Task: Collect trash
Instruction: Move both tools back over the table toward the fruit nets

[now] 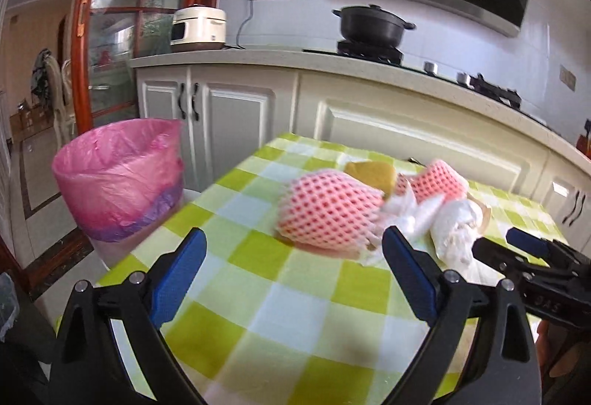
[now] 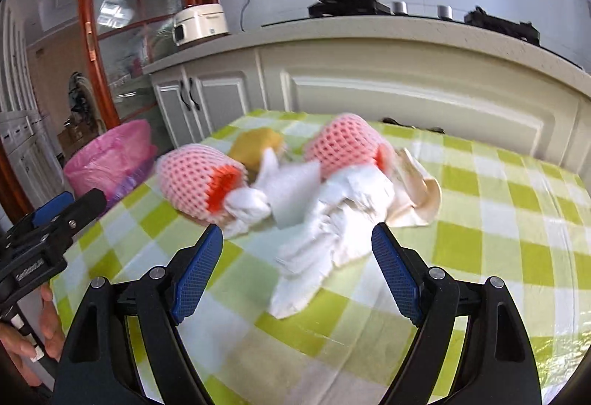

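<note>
A pile of trash lies on the green checked tablecloth [image 1: 258, 294]: a pink foam fruit net [image 1: 328, 213] [image 2: 195, 179], a second pink net [image 1: 439, 183] [image 2: 343, 142], a yellow-brown piece [image 1: 373, 174] [image 2: 255, 146], crumpled white tissues [image 1: 450, 231] [image 2: 325, 231] and a beige wrapper [image 2: 417, 198]. My left gripper [image 1: 293, 246] is open and empty, just short of the near pink net. My right gripper [image 2: 297, 242] is open and empty, its fingers either side of the white tissues; it also shows in the left wrist view [image 1: 517, 249].
A bin lined with a pink bag [image 1: 118, 179] [image 2: 110, 161] stands on the floor off the table's left edge. White kitchen cabinets [image 1: 369, 116] run behind the table, with a rice cooker [image 1: 197, 28] and a black pot [image 1: 369, 26] on the counter.
</note>
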### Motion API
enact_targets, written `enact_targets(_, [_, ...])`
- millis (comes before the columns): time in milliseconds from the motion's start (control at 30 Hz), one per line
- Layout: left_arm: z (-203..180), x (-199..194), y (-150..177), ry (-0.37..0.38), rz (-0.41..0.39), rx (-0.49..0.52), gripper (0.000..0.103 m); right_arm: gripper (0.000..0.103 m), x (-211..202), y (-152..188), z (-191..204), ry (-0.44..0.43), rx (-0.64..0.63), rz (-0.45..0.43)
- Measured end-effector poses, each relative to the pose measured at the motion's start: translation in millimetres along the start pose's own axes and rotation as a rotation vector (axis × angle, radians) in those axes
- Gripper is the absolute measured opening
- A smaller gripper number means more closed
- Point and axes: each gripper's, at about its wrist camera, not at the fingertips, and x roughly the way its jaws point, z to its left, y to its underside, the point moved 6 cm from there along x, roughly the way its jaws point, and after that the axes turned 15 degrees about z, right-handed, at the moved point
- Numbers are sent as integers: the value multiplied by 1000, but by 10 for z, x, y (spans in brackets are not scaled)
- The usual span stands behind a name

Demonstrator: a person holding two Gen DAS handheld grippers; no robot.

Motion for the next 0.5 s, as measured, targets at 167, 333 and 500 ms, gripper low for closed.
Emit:
enact_targets(167, [-60, 38, 25, -8, -8, 29, 93, 79, 136, 2, -148, 18, 40, 26])
enact_targets(333, [42, 94, 2, -9, 1, 2, 93, 79, 278, -16, -96, 32, 33, 52])
enact_targets(500, [144, 154, -40, -12, 15, -13, 93, 79, 430, -197, -128, 73, 37, 72])
